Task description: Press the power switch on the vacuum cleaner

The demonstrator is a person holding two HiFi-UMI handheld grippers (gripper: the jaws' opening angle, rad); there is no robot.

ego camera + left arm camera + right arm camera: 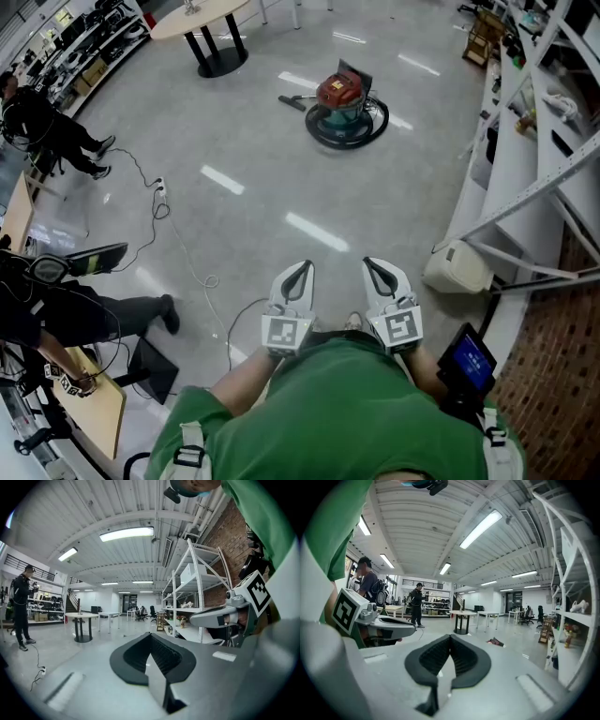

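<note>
Jaws together, red-lidded teal vacuum cleaner (344, 105)

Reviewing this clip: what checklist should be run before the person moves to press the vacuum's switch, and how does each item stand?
1. Vacuum cleaner in view: ok. It stands on the floor ahead.
2. Vacuum within reach: not ok. Both grippers are held close to the person's body, far from it.
3. Left hand-held gripper free: ok. Its jaws are together on nothing.
4. Right hand-held gripper free: ok. Its jaws are together on nothing.
5. Power switch located: cannot tell. It is too small to pick out at this range.
6. Walking path: ok, probably. A cable lies to the left of the straight line.
</note>
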